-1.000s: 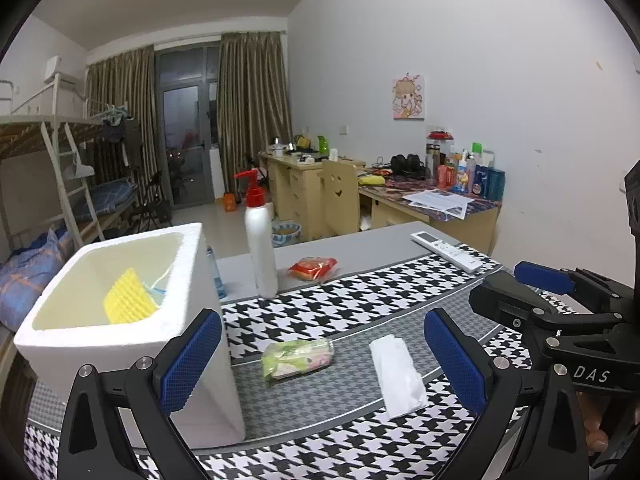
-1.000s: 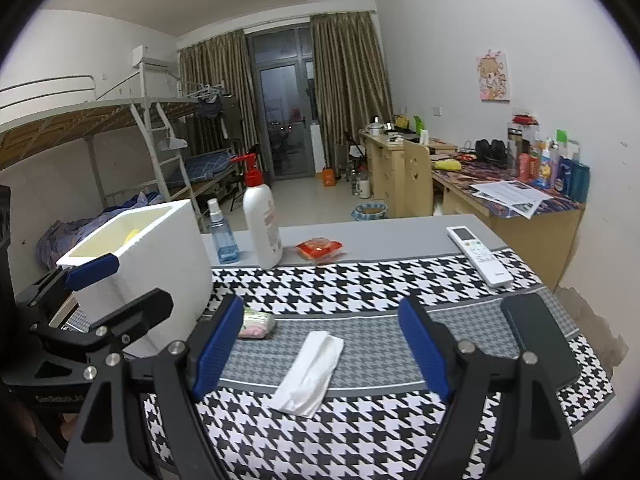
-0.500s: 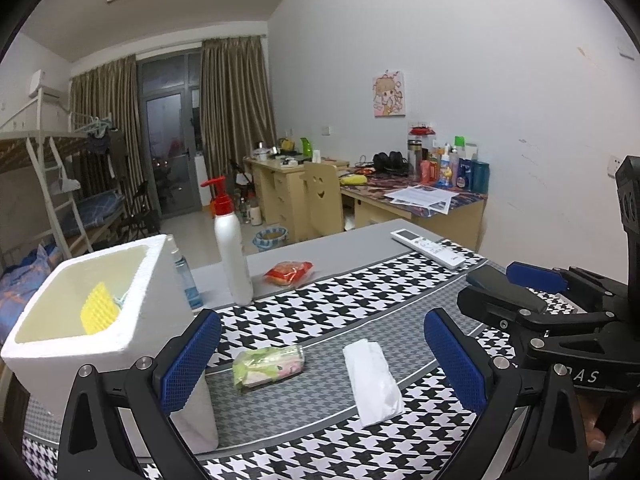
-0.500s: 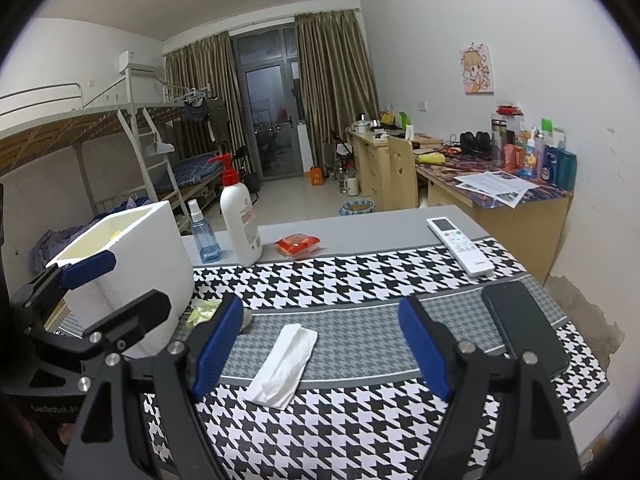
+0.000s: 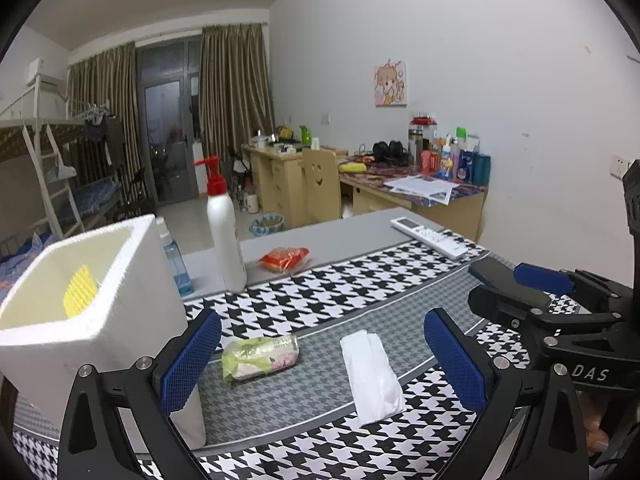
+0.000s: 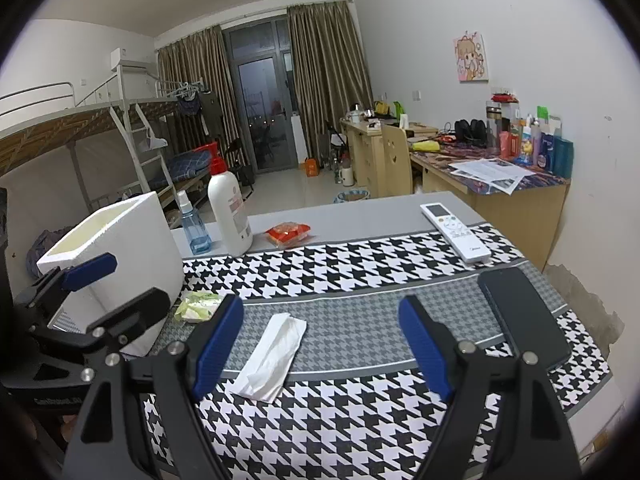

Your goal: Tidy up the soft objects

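In the left wrist view, the left gripper (image 5: 322,354) is seen at the bottom of the frame with its blue-padded fingers (image 5: 190,360) spread wide apart and nothing held between them. The green tissue pack (image 5: 260,358) lies on the houndstooth table cloth (image 5: 320,304) in the lower centre, just right of the left-hand finger and well inside the gap. The white folded tissue (image 5: 374,376) lies to the right of the pack, apart from it and also within the gap, nearer the right-hand finger. Neither is touched by a pad. The white foam box (image 5: 100,320) stands at the lower left, open at the top, with a yellow object (image 5: 80,296) seen inside. The right gripper is seen at the right edge of this view.

In the right wrist view, the right gripper (image 6: 320,344) occupies the bottom of the frame, its fingers (image 6: 424,354) likewise held wide apart and empty. The folded tissue (image 6: 274,358) is seen in the lower centre, just right of the left-hand finger, untouched. The tissue pack (image 6: 198,306) lies further to the left, partly hidden behind that finger and close to the foam box (image 6: 120,264). A black phone (image 6: 520,312) lies at the right of the frame and a white remote (image 6: 454,232) above it.
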Demonstrator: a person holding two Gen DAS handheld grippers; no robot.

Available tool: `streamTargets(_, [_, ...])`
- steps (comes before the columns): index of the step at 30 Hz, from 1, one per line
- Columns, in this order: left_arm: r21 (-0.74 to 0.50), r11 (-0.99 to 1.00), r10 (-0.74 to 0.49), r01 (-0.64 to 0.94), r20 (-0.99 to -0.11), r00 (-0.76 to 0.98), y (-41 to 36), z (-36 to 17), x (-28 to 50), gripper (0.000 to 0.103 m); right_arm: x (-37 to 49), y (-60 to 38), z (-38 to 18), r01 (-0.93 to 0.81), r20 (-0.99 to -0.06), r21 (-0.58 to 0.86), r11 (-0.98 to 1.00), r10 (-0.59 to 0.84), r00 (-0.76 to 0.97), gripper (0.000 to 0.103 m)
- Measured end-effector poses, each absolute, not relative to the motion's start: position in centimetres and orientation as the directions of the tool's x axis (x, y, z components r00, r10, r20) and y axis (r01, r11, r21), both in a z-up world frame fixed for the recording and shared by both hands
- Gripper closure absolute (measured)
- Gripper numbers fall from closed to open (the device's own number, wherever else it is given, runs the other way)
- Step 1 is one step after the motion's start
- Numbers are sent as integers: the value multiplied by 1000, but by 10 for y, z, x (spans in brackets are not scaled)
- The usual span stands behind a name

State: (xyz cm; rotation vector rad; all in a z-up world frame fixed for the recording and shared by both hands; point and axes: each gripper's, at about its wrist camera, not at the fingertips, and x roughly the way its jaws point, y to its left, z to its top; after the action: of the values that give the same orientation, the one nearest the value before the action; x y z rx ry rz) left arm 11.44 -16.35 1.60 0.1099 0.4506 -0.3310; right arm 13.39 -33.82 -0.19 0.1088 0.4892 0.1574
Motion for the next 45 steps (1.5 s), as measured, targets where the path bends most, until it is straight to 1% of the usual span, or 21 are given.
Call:
streamTargets(8, [33, 956, -238, 290, -485, 841, -164, 2, 131, 1, 141, -341, -8, -127, -478, 146, 981, 182, 859, 19])
streamTargets(11, [42, 959, -223, 280, -497, 839, -164, -2, 135, 1, 144, -341, -11, -128, -483, 157, 979, 190, 855, 14])
streamTargets(13, [38, 960, -221, 277, -505, 834, -164, -4, 139, 1, 145, -341, -12, -135, -484, 162, 977, 198, 852, 13])
streamTargets(23, [46, 970, -180, 238, -518, 836, -162, -11, 149, 1, 155, -338, -20, -151, -512, 170, 974, 218, 831, 13])
streamTargets(29, [35, 966, -198, 256, -539, 819, -166, -16, 156, 1, 160, -341, -23, -142, -527, 166, 976, 210, 824, 13])
streamTargets(40, [33, 971, -176, 235, -565, 806, -165, -25, 167, 1, 169, -338, -25, -163, -543, 151, 975, 220, 811, 13])
streamTargets(45, [13, 971, -182, 237, -599, 780, -163, -32, 176, 1, 171, -339, -27, -163, -545, 148, 975, 218, 809, 13])
